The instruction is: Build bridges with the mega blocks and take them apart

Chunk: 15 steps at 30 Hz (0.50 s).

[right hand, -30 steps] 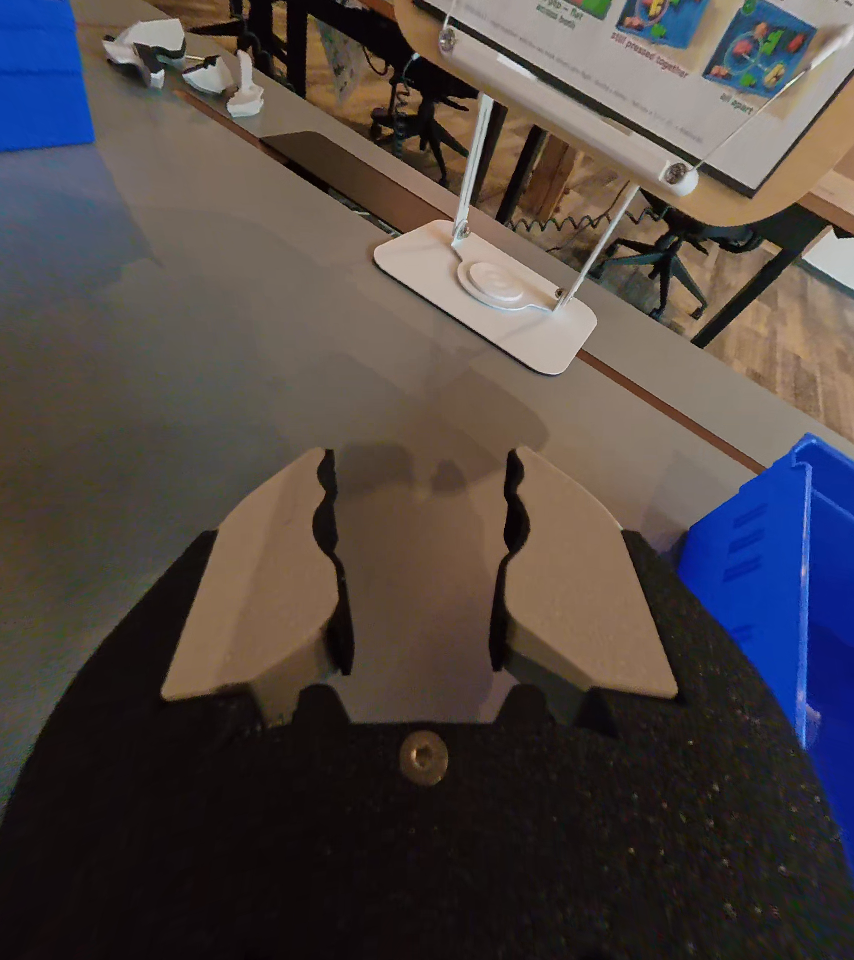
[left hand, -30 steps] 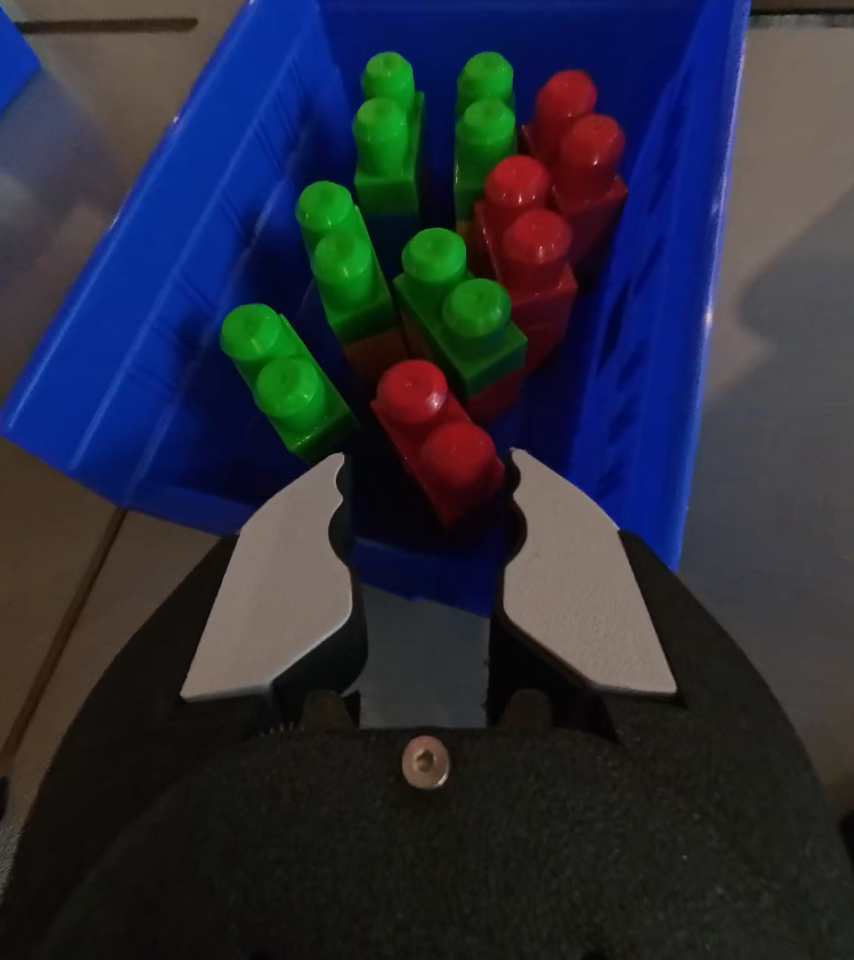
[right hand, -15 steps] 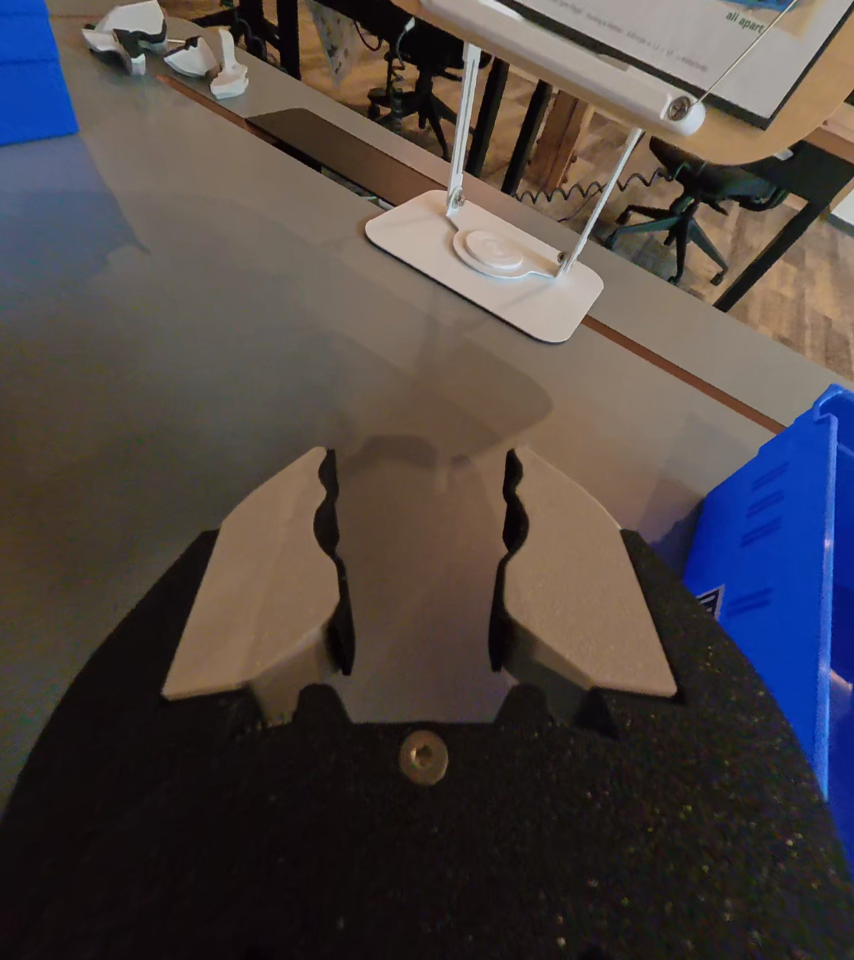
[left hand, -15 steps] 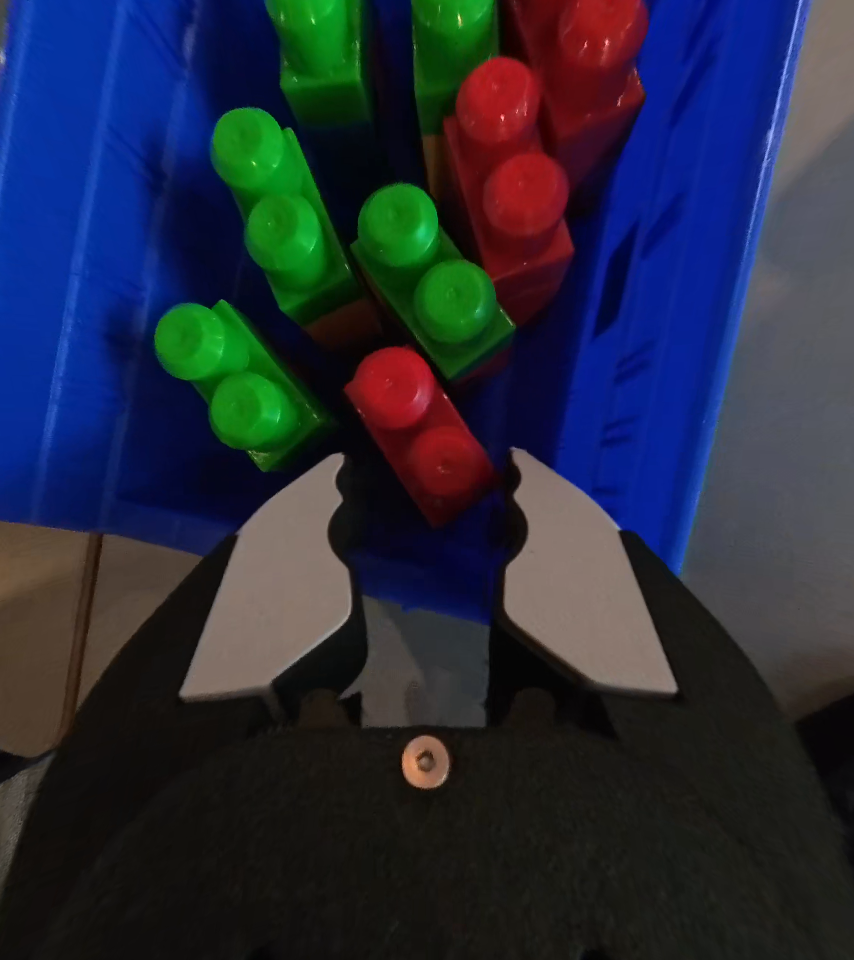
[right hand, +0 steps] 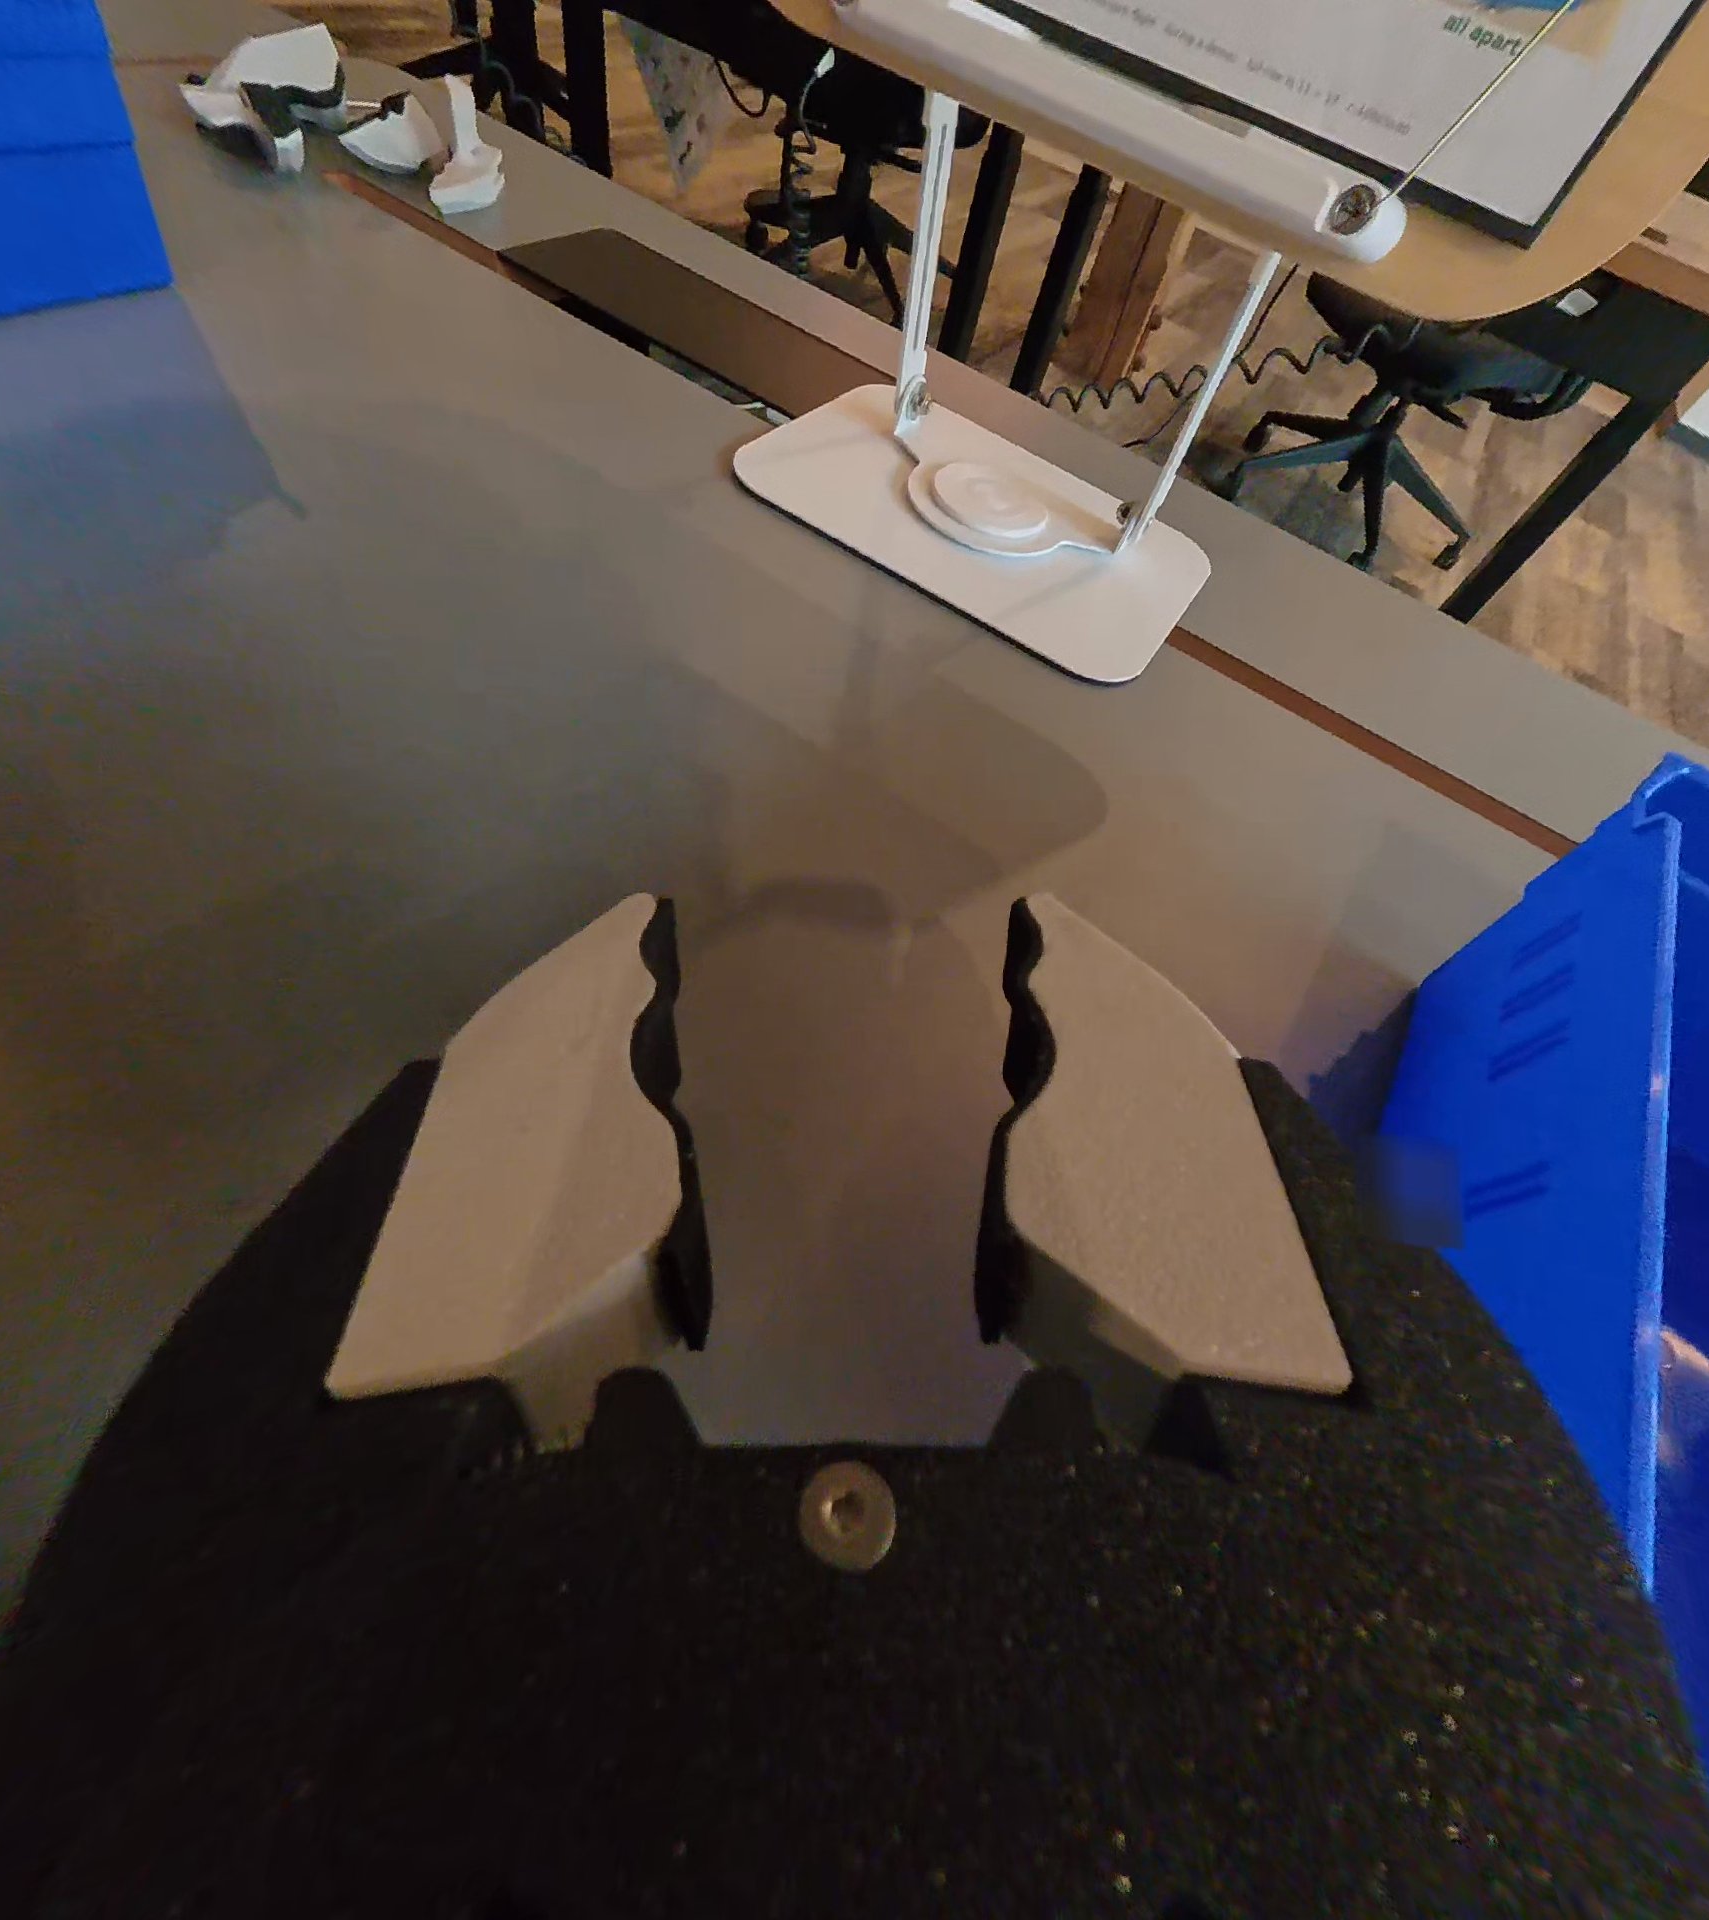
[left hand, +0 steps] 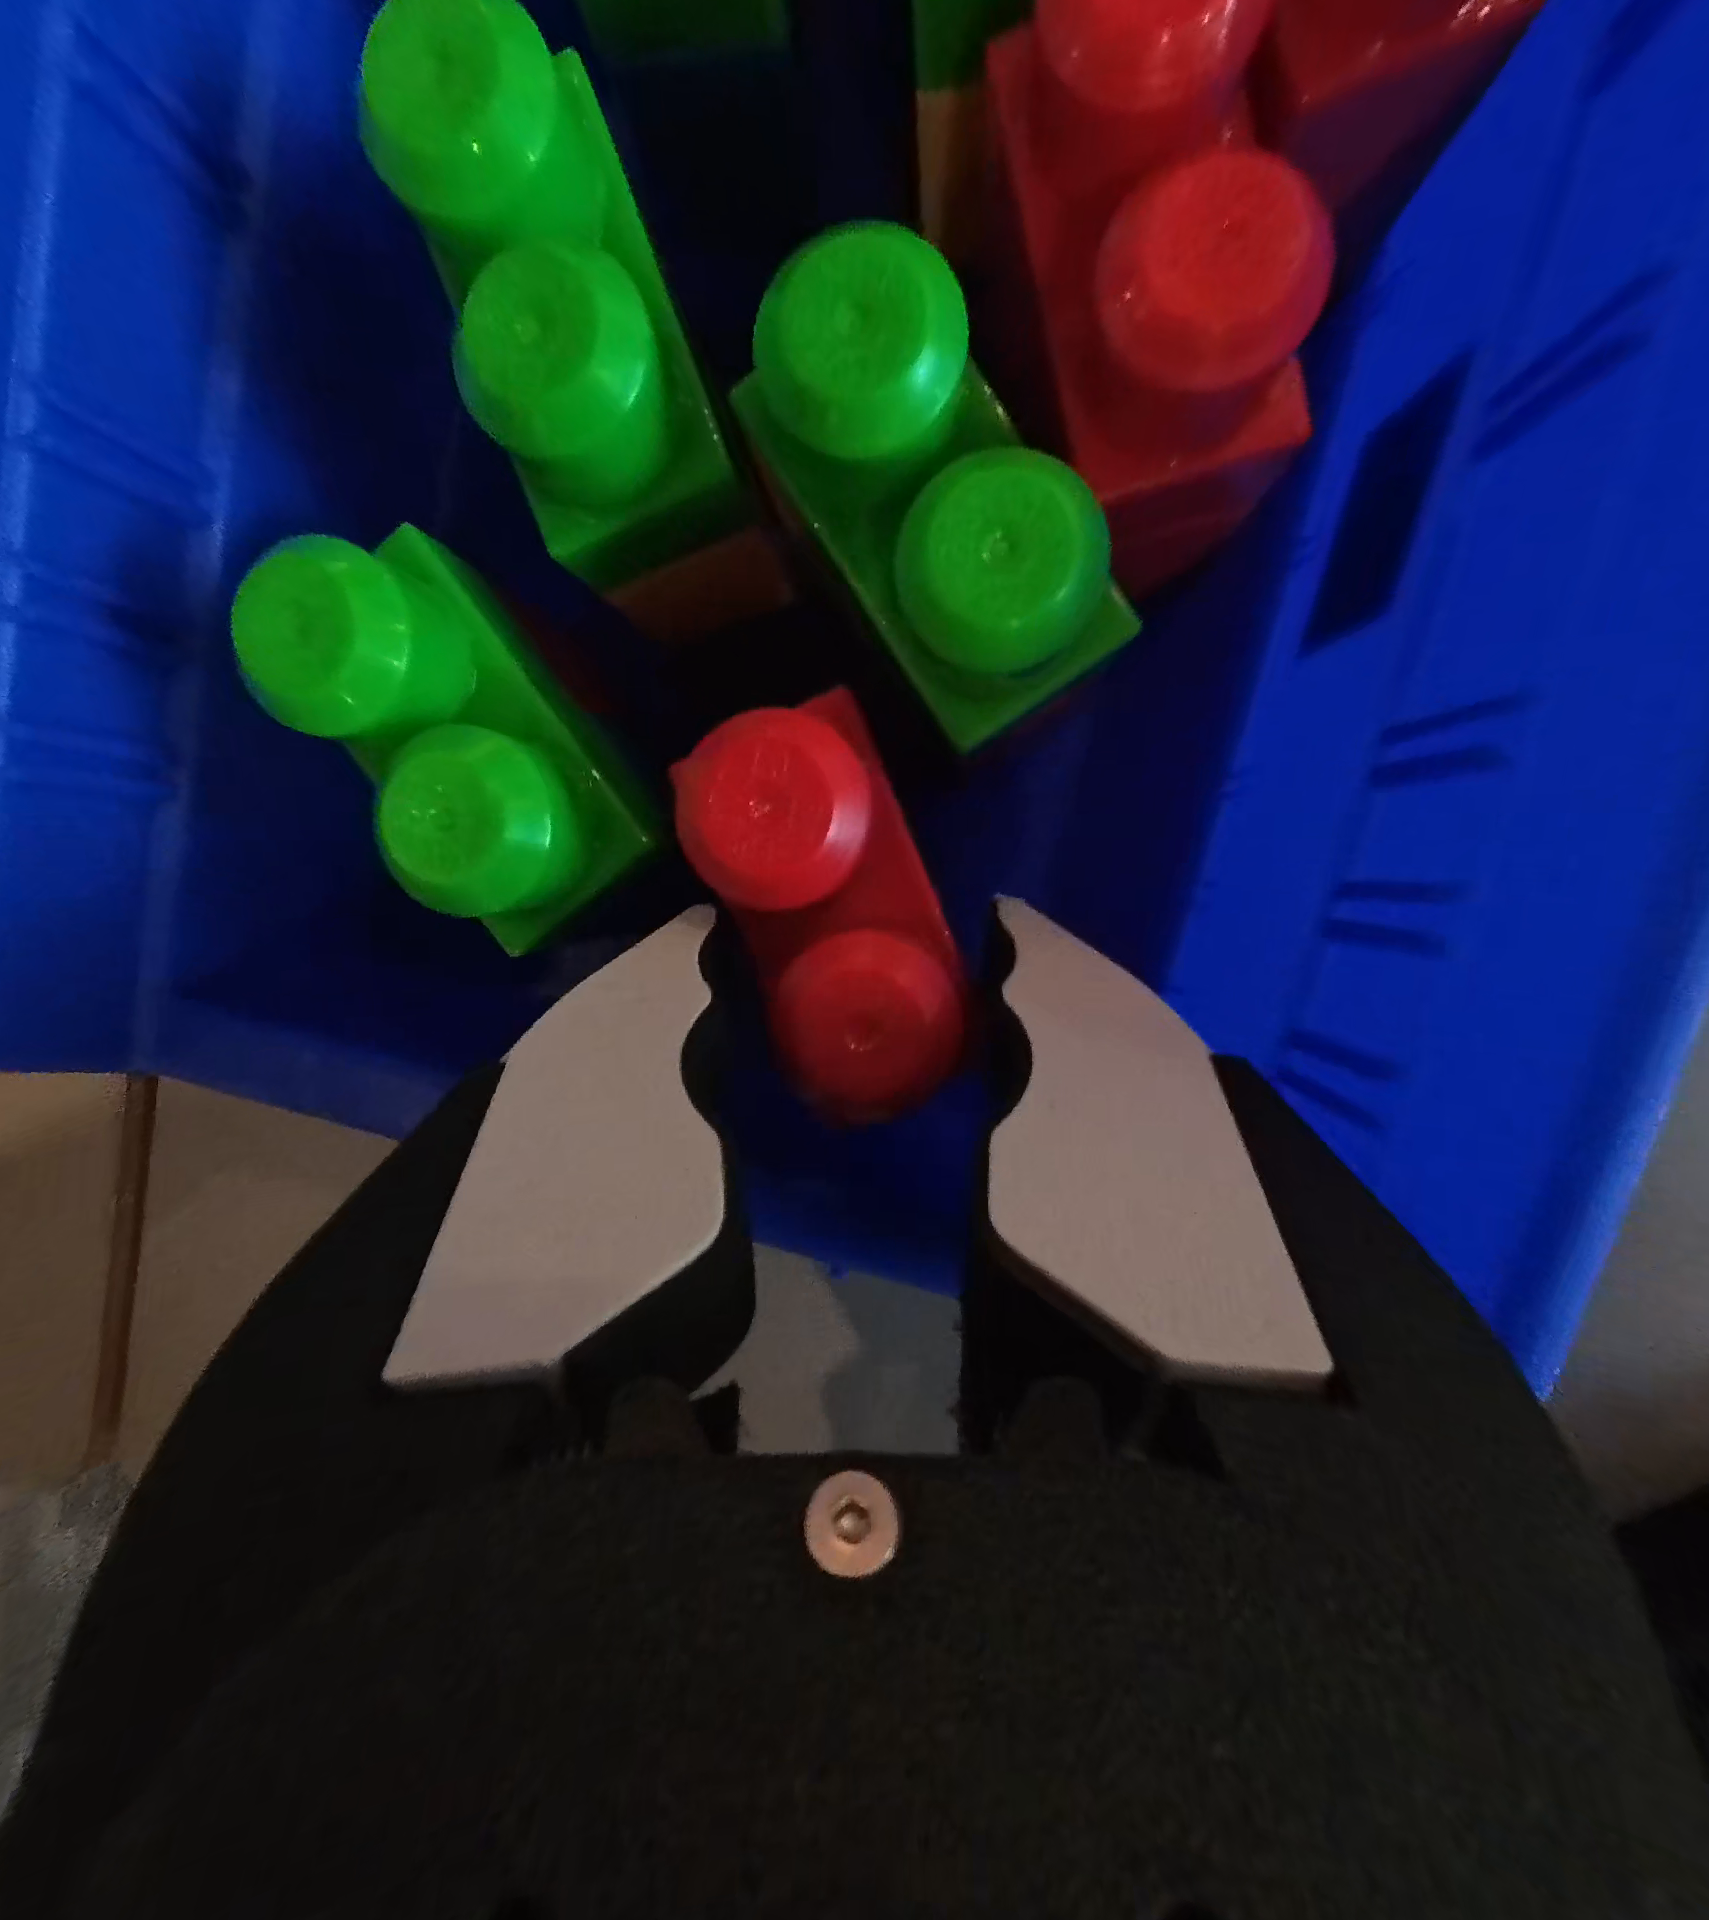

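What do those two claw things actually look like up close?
Both match. The left gripper and right gripper each have two pale grey fingers with wavy black inner pads, on a rounded, rough black body with one silver screw. No cables show.

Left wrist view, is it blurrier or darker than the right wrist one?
Left wrist view: dim, slight motion blur on the nearest red two-stud plastic block and blue plastic bin. Right wrist view: brighter, sharper, soft shadows on the grey tabletop.
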### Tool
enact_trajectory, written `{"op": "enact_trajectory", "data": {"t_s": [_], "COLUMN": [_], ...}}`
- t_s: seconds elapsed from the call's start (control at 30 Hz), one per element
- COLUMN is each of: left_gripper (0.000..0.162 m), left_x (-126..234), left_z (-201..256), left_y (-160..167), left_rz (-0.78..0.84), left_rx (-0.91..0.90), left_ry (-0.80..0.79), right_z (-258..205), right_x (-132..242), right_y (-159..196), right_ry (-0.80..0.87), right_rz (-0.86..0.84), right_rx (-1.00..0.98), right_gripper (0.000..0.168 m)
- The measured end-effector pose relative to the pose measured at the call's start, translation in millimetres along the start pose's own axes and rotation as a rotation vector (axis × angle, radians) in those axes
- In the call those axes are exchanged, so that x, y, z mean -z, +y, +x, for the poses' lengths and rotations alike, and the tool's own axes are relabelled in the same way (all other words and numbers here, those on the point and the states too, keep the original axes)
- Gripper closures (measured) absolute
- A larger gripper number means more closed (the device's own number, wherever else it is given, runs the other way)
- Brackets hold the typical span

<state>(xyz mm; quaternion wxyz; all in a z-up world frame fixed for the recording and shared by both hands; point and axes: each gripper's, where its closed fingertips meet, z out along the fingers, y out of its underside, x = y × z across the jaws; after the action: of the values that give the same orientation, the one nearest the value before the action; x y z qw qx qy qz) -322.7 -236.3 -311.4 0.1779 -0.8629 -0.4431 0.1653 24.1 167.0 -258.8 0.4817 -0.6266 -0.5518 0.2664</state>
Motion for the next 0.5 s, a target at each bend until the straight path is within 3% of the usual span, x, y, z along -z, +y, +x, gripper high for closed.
{"op": "enact_trajectory", "data": {"t_s": [0.2, 0.5], "left_gripper": [0.120, 0.122], "left_x": [-0.7, 39.5], "left_z": [1.5, -8.7], "left_y": [-4.9, -19.8], "left_rz": [0.022, 0.295], "left_rx": [-0.064, -0.043], "left_ry": [-0.012, 0.034], "right_z": [1.3, -6.6], "right_x": [-0.8, -4.4], "right_y": [2.1, -1.3], "right_ry": [0.012, -0.009], "right_rz": [-0.013, -0.002], "right_rx": [0.009, 0.025], "right_gripper": [0.108, 0.110]}}
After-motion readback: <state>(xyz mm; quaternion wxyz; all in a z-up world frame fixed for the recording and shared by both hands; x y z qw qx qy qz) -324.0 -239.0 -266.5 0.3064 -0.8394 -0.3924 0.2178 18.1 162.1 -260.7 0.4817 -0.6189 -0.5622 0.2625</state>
